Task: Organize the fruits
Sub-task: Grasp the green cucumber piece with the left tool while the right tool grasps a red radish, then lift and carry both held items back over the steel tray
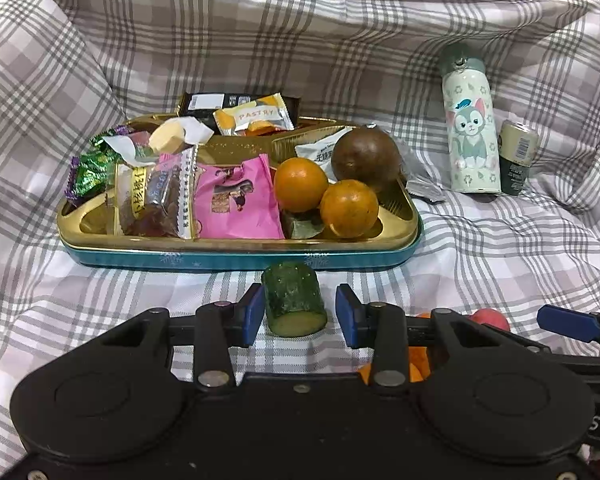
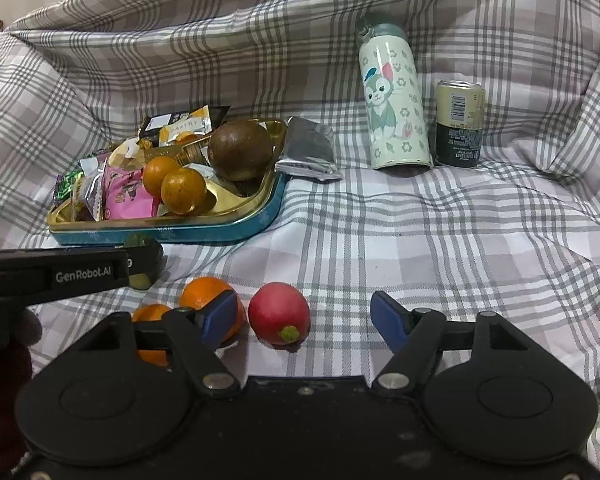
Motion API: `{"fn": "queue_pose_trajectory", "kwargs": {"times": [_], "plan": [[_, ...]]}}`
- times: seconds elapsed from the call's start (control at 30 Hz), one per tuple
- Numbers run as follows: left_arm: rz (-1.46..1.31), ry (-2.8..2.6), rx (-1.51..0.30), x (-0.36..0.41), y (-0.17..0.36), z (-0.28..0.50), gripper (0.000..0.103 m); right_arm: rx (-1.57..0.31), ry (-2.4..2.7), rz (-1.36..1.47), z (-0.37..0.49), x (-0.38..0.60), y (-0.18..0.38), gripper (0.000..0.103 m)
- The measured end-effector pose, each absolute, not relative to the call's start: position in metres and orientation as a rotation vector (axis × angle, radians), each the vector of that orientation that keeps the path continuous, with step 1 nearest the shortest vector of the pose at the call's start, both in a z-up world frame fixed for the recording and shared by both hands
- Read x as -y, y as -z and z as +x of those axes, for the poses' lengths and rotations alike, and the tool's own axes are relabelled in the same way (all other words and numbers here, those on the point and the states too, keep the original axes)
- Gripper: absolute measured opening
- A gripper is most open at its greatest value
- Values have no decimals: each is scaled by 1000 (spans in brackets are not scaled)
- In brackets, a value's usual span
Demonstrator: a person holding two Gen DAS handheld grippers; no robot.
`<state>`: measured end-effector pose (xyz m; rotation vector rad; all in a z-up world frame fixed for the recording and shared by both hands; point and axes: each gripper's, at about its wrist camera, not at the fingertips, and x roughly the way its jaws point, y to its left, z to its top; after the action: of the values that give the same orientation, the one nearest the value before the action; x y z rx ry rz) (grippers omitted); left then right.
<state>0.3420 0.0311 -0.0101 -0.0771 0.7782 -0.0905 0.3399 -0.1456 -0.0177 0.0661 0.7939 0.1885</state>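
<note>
Nearest in the left wrist view, the left gripper (image 1: 296, 312) has its jaws spread partway around a short cucumber piece (image 1: 294, 300) standing on end on the checked bedsheet (image 1: 480, 264); one blue pad touches or nearly touches it, the other stands just clear, so nothing is gripped. Closing off-centre could tip or roll this stub. In the right wrist view the right gripper (image 2: 304, 318) is wide open around a red radish-like fruit (image 2: 279, 312), with two loose oranges (image 2: 208, 298) just beside its left pad; a careless close could nudge them away across the soft cloth. Farther off sits the gold tray (image 1: 236, 242), already holding two oranges (image 1: 326, 196), a brown round fruit (image 1: 366, 160) and wrapped snacks (image 1: 236, 200); it looks crowded, so an added fruit might roll off. Beyond stand a cat-print bottle (image 2: 396, 108) and a can (image 2: 460, 124). Only the right view shows the red fruit fully; only the left shows how the jaws stand at the cucumber.
</note>
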Motion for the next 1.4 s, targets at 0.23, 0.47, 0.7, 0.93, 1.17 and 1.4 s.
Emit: {"fn": "queue_pose_trajectory", "kwargs": {"times": [0.23,0.47,0.7,0.93,1.17,1.4], "plan": [[-89,76,-794,-32,13,346,47,-832,-222,84,343,144,24,51],[-97,52,-808,-35,19,351,47,-830,-230,70,342,140,25,50],[-154,68,-829,-38,21,354,47,-837,-245,82,344,140,25,43],[-133,71,-813,-35,19,350,43,-818,-243,50,339,137,23,37],[-121,99,-826,-34,16,346,43,-797,-133,21,342,147,20,37],[-97,111,-859,-35,18,348,43,-802,-130,-25,341,143,22,37]]}}
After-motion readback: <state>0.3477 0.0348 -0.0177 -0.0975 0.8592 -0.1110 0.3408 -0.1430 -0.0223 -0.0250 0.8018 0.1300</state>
